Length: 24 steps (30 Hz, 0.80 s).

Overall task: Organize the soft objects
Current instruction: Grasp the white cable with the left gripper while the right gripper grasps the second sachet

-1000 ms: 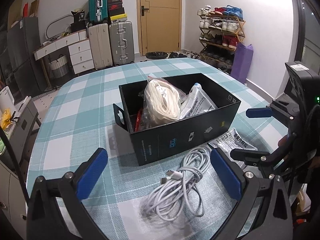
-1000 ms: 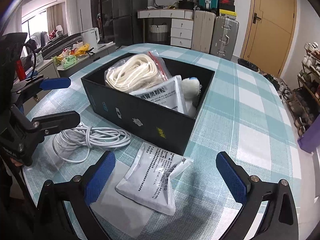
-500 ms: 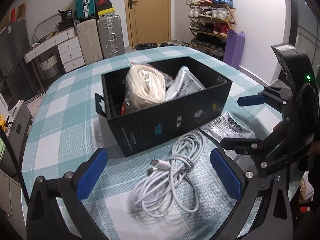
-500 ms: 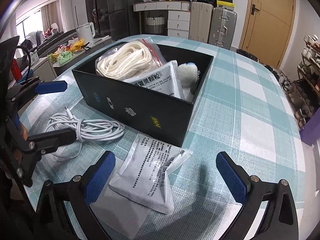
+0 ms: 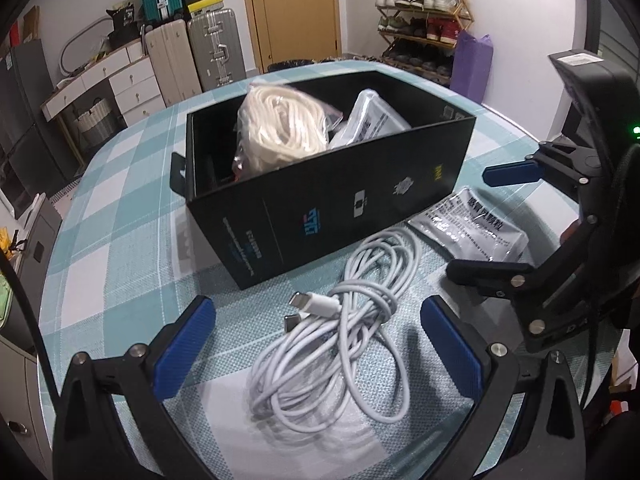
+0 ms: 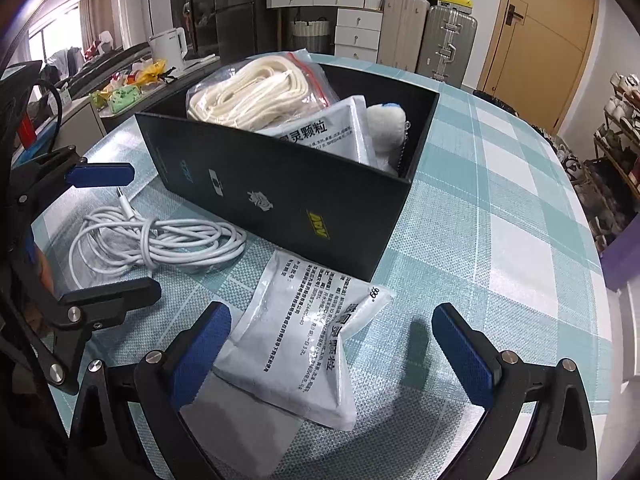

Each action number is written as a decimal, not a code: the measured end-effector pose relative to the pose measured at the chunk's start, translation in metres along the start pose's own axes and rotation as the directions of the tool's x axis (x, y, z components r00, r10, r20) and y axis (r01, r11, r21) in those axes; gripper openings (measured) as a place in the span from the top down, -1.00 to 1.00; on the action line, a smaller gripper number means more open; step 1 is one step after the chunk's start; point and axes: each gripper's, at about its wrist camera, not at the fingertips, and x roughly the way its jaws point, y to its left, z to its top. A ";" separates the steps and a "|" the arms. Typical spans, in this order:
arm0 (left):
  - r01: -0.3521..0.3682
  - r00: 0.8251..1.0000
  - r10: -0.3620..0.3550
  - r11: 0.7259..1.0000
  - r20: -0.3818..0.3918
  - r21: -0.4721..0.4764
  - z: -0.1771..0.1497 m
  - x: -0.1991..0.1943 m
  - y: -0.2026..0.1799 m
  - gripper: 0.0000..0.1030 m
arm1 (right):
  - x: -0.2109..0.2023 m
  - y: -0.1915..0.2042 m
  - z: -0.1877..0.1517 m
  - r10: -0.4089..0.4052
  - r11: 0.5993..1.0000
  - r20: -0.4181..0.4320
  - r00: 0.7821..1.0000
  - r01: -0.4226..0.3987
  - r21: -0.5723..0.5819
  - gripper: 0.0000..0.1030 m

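Note:
A black box (image 5: 340,204) stands on the checked table and holds a bagged cream rope (image 5: 280,128), a white pouch (image 5: 372,120) and a white plush (image 6: 386,124). A coiled white cable (image 5: 340,340) lies in front of the box, between the fingers of my open left gripper (image 5: 316,344). A white printed pouch (image 6: 304,332) lies beside the box, just ahead of my open right gripper (image 6: 332,356). The right gripper also shows in the left wrist view (image 5: 496,224), and the left gripper in the right wrist view (image 6: 104,232). Both are empty.
The table (image 6: 500,208) has a teal and white checked cloth. Suitcases (image 5: 208,52), drawers and a door stand behind it. A shoe rack (image 5: 424,4) and a purple bag (image 5: 474,64) stand at the right. A kettle (image 6: 170,46) is on a counter at the left.
Both grippers have moved closer and lower: the left over the white cable, the right over the loose white pouch. Both stay open.

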 end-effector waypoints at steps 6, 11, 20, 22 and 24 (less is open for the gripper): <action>-0.006 1.000 0.005 0.999 -0.029 -0.038 0.000 0.006 0.008 -1.00 | 0.003 -0.006 -0.002 0.035 0.999 -0.018 0.999 -0.034 0.027 -0.99; -0.007 0.998 0.003 0.998 -0.058 -0.065 0.000 0.012 0.012 -1.00 | 0.003 -0.012 -0.004 0.054 0.998 -0.026 0.998 -0.053 0.035 -0.98; 0.011 0.997 -0.018 0.996 -0.075 -0.088 0.001 0.018 0.022 -1.00 | 0.001 -0.014 -0.008 0.051 0.999 -0.036 0.998 -0.050 0.023 -0.98; 0.011 0.997 -0.018 0.996 -0.075 -0.088 0.001 0.018 0.022 -1.00 | 0.001 -0.014 -0.008 0.052 0.998 -0.036 0.998 -0.052 0.023 -0.98; 0.011 0.997 -0.018 0.996 -0.075 -0.088 0.001 0.018 0.022 -1.00 | 0.000 -0.014 -0.008 0.051 0.999 -0.035 0.998 -0.050 0.019 -0.97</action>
